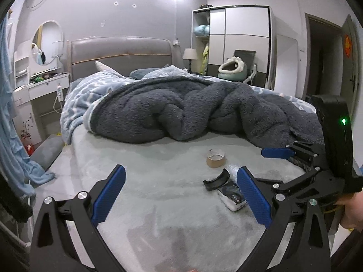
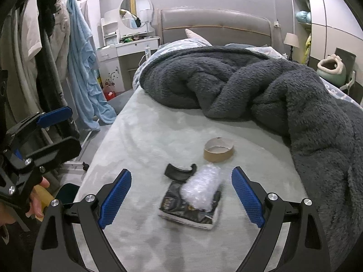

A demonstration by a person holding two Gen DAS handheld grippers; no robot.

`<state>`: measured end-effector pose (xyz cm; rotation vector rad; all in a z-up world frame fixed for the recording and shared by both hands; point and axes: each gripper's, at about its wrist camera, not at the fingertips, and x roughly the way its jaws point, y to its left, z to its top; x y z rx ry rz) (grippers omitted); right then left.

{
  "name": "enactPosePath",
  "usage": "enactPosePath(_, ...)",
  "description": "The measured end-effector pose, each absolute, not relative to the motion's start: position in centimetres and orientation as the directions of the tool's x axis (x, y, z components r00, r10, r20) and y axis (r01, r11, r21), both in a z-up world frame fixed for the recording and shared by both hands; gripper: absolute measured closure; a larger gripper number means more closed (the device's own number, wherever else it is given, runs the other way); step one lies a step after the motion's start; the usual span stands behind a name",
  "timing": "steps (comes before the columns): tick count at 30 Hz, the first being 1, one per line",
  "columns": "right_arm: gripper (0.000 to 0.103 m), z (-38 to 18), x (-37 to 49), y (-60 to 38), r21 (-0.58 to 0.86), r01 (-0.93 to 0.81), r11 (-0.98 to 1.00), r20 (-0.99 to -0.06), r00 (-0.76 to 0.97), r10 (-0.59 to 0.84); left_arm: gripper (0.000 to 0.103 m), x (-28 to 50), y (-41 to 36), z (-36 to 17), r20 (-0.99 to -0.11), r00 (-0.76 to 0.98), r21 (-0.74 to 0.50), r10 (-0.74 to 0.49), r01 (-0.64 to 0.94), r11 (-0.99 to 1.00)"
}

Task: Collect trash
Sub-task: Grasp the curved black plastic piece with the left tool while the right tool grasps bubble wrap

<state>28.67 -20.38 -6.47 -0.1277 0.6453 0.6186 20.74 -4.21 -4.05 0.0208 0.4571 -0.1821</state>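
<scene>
Both claws gape wide and hold nothing above the bed (image 2: 140, 136). The right claw (image 2: 181, 198) frames a bubble-wrap wad (image 2: 203, 187) lying on a black packet (image 2: 190, 208); a curved black piece (image 2: 179, 172) and tape roll (image 2: 218, 149) lie just beyond. The left claw (image 1: 181, 195) hovers beside them.

- One cardboard tape ring (image 2: 218, 150) stands on the bed sheet (image 2: 140, 140).
- One curved black plastic piece (image 2: 179, 172) lies just beside it.
- One wad of bubble wrap (image 2: 203, 187) rests on one black-printed packet (image 2: 190, 210).
- That makes four pieces of trash in all.
- One dark grey fleece blanket (image 2: 283, 95) is heaped behind them.
- Two grippers show: the left gripper (image 1: 181, 199) and the right gripper (image 2: 181, 197), each with two blue pads.
</scene>
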Motion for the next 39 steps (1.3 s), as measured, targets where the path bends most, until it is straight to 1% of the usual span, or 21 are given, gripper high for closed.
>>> enactPosePath(4, 0.012, -6.8, 29.4, -21.2, 0.084, -0.568, 0.818, -0.604, 0.624, 0.495, 0.003, 21.8, -4.6, -4.6, -0.462, 0.859, -0.041, -0.220, 0.227, 0.973)
enactPosePath(13, 0.012, -8.9, 30.6, -23.6, 0.129, -0.564, 0.815, -0.636, 0.584, 0.505, 0.003, 24.6, -5.4, -5.6, -0.501, 0.819, -0.091, -0.279, 0.271, 0.958)
enactPosePath(14, 0.012, -9.2, 30.8, -23.8, 0.139, -0.560, 0.817, -0.639, 0.579, 0.506, 0.003, 24.9, -5.5, -5.7, -0.507, 0.817, -0.085, -0.273, 0.267, 0.960)
enactPosePath(17, 0.012, -9.6, 31.3, -23.8, 0.199, -0.565, 0.801, -0.638, 0.546, 0.544, 0.004, 25.8, -5.7, -6.2, -0.528, 0.789, -0.114, -0.314, 0.300, 0.947)
enactPosePath(19, 0.012, -9.8, 31.6, -23.3, 0.208, -0.576, 0.790, -0.640, 0.531, 0.555, 0.004, 26.3, -5.8, -6.6, -0.542, 0.775, -0.119, -0.326, 0.314, 0.942)
enactPosePath(21, 0.016, -10.1, 31.7, -22.8, 0.203, -0.587, 0.784, -0.648, 0.520, 0.557, 0.005, 26.9, -6.0, -7.1, -0.555, 0.757, -0.133, -0.345, 0.329, 0.935)
enactPosePath(22, 0.022, -10.2, 31.9, -22.5, 0.204, -0.592, 0.779, -0.651, 0.513, 0.560, 0.005, 27.2, -6.0, -7.3, -0.562, 0.749, -0.141, -0.353, 0.333, 0.932)
enactPosePath(23, 0.025, -10.3, 32.1, -22.2, 0.206, -0.598, 0.775, -0.655, 0.504, 0.563, 0.005, 27.5, -6.0, -7.5, -0.568, 0.738, -0.152, -0.363, 0.340, 0.928)
enactPosePath(25, 0.027, -10.6, 32.5, -21.8, 0.204, -0.605, 0.770, -0.662, 0.494, 0.563, 0.005, 28.1, -6.0, -7.8, -0.575, 0.724, -0.170, -0.381, 0.350, 0.921)
enactPosePath(27, 0.033, -10.8, 32.7, -21.6, 0.202, -0.608, 0.768, -0.667, 0.489, 0.562, 0.006, 28.6, -6.0, -8.1, -0.580, 0.713, -0.182, -0.394, 0.357, 0.916)
enactPosePath(30, 0.045, -11.2, 33.6, -21.5, 0.198, -0.602, 0.774, -0.676, 0.488, 0.552, 0.008, 29.2, -6.1, -8.7, -0.594, 0.696, -0.195, -0.403, 0.361, 0.912)
enactPosePath(31, 0.053, -11.3, 33.8, -21.6, 0.199, -0.600, 0.775, -0.679, 0.486, 0.550, 0.009, 29.4, -6.2, -8.9, -0.600, 0.689, -0.201, -0.405, 0.361, 0.911)
enactPosePath(32, 0.057, -11.4, 34.1, -21.8, 0.200, -0.595, 0.779, -0.682, 0.486, 0.546, 0.010, 29.5, -6.3, -9.1, -0.604, 0.686, -0.203, -0.405, 0.359, 0.911)
enactPosePath(34, 0.061, -11.5, 34.4, -22.2, 0.207, -0.586, 0.784, -0.686, 0.484, 0.543, 0.011, 29.6, -6.6, -9.3, -0.610, 0.681, -0.208, -0.406, 0.357, 0.910)
enactPosePath(38, 0.064, -11.2, 34.6, -23.0, 0.217, -0.572, 0.791, -0.684, 0.489, 0.541, 0.013, 29.8, -7.6, -9.9, -0.628, 0.662, -0.225, -0.410, 0.351, 0.909)
enactPosePath(39, 0.064, -11.0, 34.5, -23.2, 0.220, -0.571, 0.791, -0.682, 0.490, 0.543, 0.015, 29.9, -7.8, -10.1, -0.633, 0.657, -0.225, -0.409, 0.350, 0.909)
